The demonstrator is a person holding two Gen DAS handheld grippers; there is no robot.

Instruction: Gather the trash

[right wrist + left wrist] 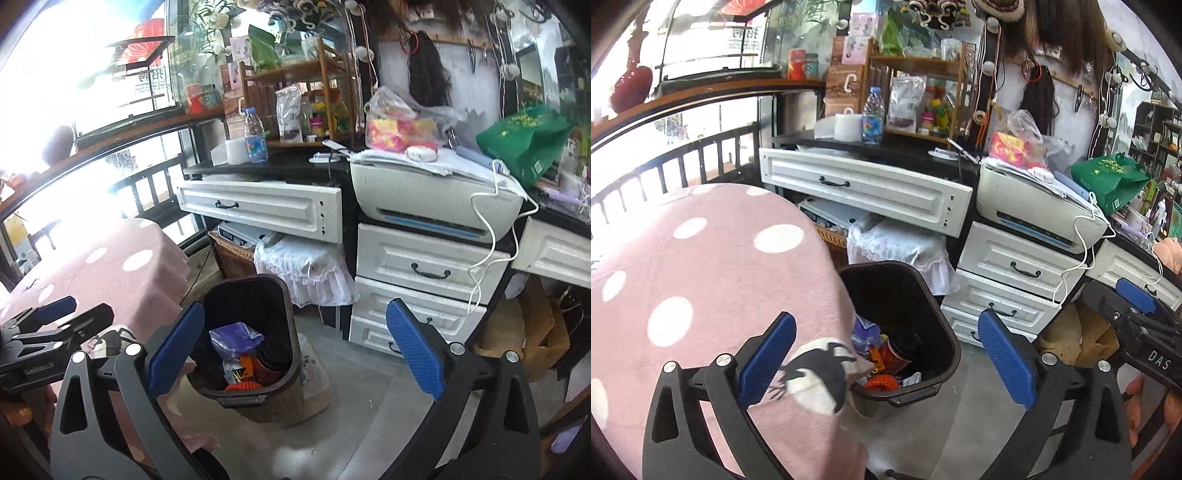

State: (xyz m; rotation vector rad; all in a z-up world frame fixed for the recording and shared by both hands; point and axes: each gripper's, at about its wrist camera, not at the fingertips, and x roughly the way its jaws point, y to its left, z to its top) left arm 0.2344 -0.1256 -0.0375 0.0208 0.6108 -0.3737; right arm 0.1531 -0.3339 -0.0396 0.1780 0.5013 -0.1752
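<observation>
A dark brown trash bin (942, 332) stands on the floor beside a table with a pink polka-dot cloth (701, 280). It holds trash: a purple wrapper (236, 336), a red-brown cup (271, 363) and orange pieces (243, 387). The bin also shows in the right wrist view (210, 295). My left gripper (886, 354) is open and empty above the bin's near side. My right gripper (295, 350) is open and empty above the bin; it shows at the right edge of the left wrist view (1137, 306).
White drawers (1008, 266) stand behind the bin, the top wide drawer (864, 188) pulled open. A printer (1034, 206), water bottle (873, 114), tissue roll (847, 127) and green bag (1108, 177) sit on the dark counter. A frilly white cover (306, 269) lies under the counter.
</observation>
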